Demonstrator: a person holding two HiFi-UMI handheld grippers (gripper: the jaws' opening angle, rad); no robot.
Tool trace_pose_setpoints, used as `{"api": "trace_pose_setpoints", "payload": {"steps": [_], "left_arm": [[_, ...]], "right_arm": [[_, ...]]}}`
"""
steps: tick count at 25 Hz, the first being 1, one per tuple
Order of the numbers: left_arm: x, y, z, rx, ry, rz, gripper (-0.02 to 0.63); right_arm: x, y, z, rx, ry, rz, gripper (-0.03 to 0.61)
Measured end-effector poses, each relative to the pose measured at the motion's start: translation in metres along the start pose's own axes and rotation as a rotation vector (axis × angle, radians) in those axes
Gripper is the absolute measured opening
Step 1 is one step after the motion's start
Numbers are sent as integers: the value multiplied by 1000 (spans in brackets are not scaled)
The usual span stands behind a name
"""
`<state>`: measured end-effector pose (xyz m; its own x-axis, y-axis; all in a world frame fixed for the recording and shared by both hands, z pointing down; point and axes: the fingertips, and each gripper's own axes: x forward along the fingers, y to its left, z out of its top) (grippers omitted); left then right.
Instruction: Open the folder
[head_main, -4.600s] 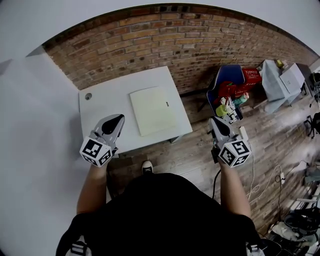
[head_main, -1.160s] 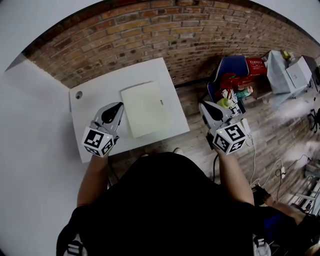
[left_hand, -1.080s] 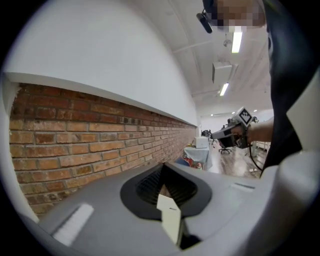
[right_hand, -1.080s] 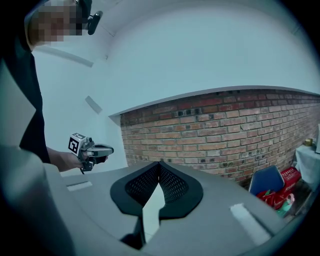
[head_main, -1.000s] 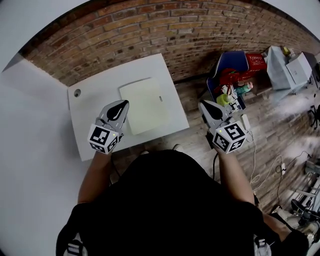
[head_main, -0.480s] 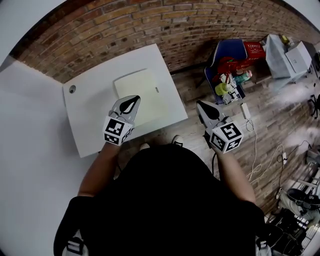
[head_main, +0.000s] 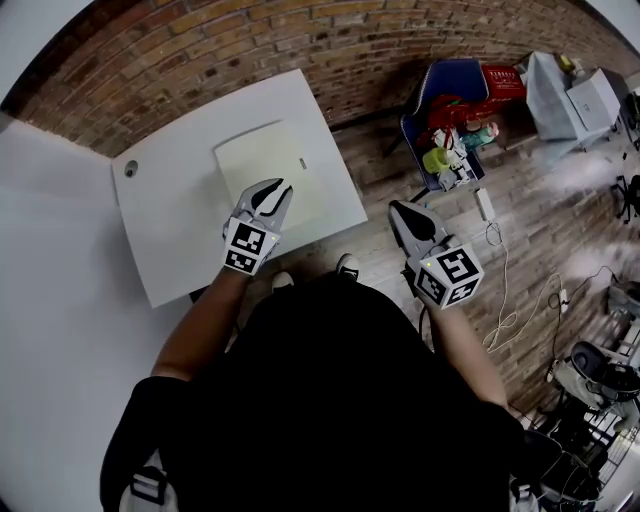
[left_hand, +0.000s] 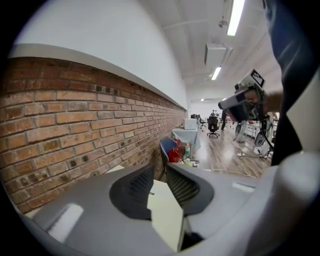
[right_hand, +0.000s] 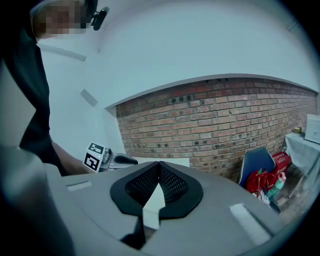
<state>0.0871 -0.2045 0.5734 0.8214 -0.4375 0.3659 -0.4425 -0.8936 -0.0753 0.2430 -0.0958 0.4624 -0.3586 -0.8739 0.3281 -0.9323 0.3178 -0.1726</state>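
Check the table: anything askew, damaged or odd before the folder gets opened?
Nothing stands out. The folder lies flat and closed on the table, square to its edges, with no visible damage. The left gripper hovers over its near edge, jaws just opening, nothing between them.

A brick wall (head_main: 200, 60) closes off the far side of the white table (head_main: 175, 250), and a white wall (head_main: 50, 330) rises just beside its left edge. Bare tabletop lies open to the left of the flat folder (head_main: 265, 160), with a narrower strip to its right. A small round grommet (head_main: 131, 169) sits near the far left corner. Open wooden floor (head_main: 370, 170) separates the table from a cluttered blue chair (head_main: 450, 75).
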Motion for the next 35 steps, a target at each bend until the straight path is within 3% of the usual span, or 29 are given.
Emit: {"api": "trace_pose_setpoints", "payload": {"steps": [5, 18, 24, 35], "left_arm": [[20, -24, -27, 24, 66, -39, 70], [55, -72, -88, 114, 248, -69, 312], [75, -78, -120, 175, 343, -49, 337], [103, -89, -143, 263, 401, -22, 337]], "right_arm": [[-7, -3, -10, 17, 11, -13, 3], [-29, -24, -23, 55, 36, -34, 3], [-30, -27, -32, 53, 68, -8, 3], [-31, -31, -39, 67, 110, 37, 3]]}}
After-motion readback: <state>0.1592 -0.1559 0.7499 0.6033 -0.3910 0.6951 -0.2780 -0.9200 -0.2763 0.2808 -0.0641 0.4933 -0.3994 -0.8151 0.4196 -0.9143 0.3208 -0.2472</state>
